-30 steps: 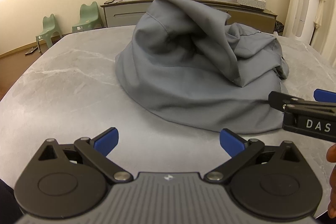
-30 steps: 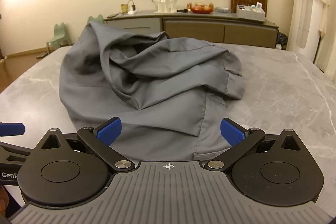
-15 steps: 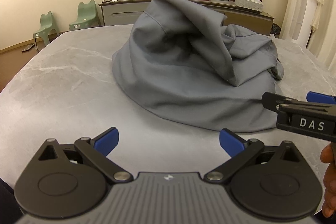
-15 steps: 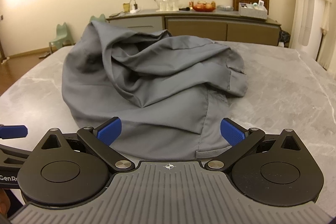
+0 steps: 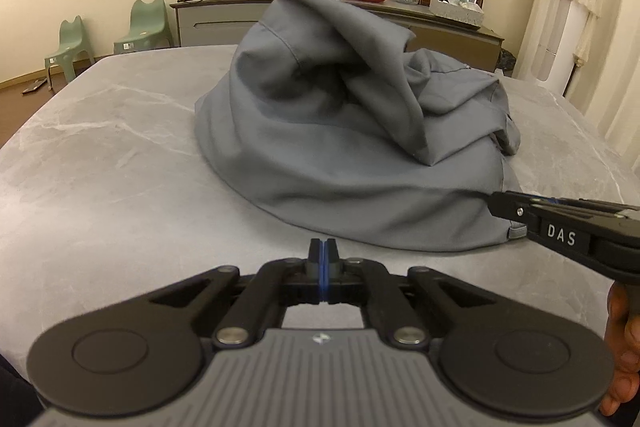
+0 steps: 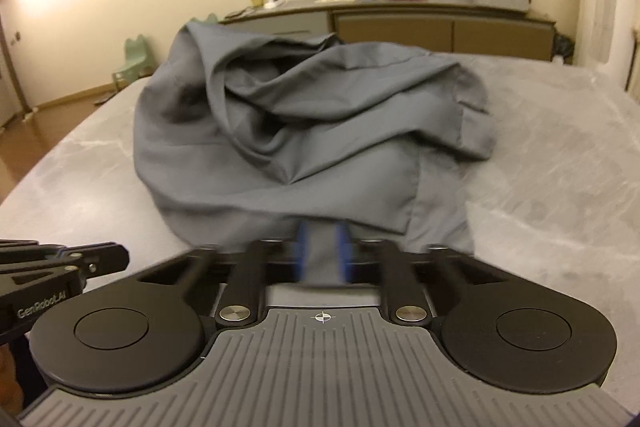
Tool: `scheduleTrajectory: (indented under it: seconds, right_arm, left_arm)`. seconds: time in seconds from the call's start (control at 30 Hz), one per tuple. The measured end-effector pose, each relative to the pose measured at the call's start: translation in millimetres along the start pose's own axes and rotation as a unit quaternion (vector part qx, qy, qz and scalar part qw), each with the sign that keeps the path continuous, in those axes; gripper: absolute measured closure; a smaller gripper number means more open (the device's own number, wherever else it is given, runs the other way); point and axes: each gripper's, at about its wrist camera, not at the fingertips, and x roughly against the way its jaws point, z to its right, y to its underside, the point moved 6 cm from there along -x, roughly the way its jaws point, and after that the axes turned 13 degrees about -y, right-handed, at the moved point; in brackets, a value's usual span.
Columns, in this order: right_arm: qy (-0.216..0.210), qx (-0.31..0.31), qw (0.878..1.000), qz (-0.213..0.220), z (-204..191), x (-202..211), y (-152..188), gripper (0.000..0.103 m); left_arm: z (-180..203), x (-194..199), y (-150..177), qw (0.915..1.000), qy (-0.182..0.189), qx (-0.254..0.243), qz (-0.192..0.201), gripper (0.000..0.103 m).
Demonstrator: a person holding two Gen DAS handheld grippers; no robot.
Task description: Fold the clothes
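Crumpled grey cotton garment [image 5: 352,147] heaped on grey marble table [image 5: 100,167], just ahead of left gripper [image 5: 323,259], pads pressed together, empty. Right gripper [image 6: 322,253] nearly closed around hem; thin pinch could slip when lifted.

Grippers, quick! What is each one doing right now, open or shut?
Left gripper: shut on nothing, just short of the grey garment.
Right gripper: blurred, pads nearly together with the garment's near edge between them, apparently gripping it.
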Motion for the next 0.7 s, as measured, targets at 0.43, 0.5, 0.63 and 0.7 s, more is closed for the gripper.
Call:
scheduleTrajectory:
  seconds: [0.43, 0.5, 0.63, 0.7]
  right_arm:
    - [0.059, -0.010, 0.998, 0.030, 18, 5, -4, 0.010]
    - [0.066, -0.019, 0.997, 0.030, 27, 3, -6, 0.009]
    - [0.061, -0.068, 0.995, 0.047, 55, -2, -19, 0.004]
    - [0.049, -0.105, 0.992, 0.054, 71, -17, -27, 0.003]
  left_arm:
    - [-30, -22, -56, 0.9973, -0.014, 0.058, 0.042, 0.000]
    - [-32, -35, -71, 0.9977, -0.008, 0.055, 0.040, 0.000]
    - [-34, -66, -97, 0.9989, 0.000, 0.023, 0.042, 0.000]
    - [-34, -82, -106, 0.9989, -0.001, -0.002, 0.048, 0.000]
